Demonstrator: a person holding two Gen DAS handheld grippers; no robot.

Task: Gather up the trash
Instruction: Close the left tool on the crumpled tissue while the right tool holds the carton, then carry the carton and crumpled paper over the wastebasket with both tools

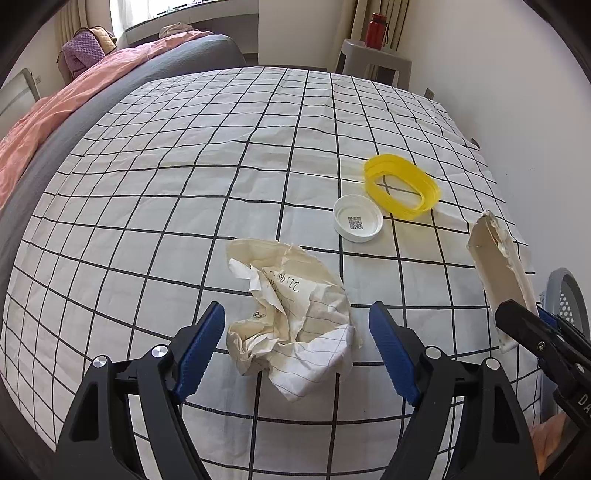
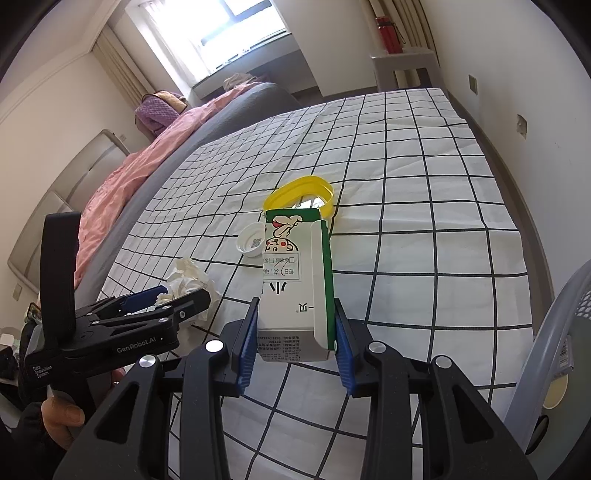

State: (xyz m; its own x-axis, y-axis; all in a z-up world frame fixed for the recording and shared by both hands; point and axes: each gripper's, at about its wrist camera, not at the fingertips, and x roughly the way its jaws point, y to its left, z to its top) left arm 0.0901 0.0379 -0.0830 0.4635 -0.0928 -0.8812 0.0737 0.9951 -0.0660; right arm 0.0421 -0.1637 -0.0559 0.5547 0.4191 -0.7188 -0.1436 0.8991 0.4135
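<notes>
A crumpled wad of paper lies on the checked tablecloth, between the open fingers of my left gripper, which straddles it without touching. It also shows in the right wrist view. My right gripper is shut on a green and white carton and holds it above the table; the carton shows at the right of the left wrist view. A white lid and a yellow plastic ring lie farther back.
A grey perforated basket stands by the table's right edge; it also shows in the left wrist view. A bed with a pink cover runs along the left. A grey stool with a red bottle stands at the back.
</notes>
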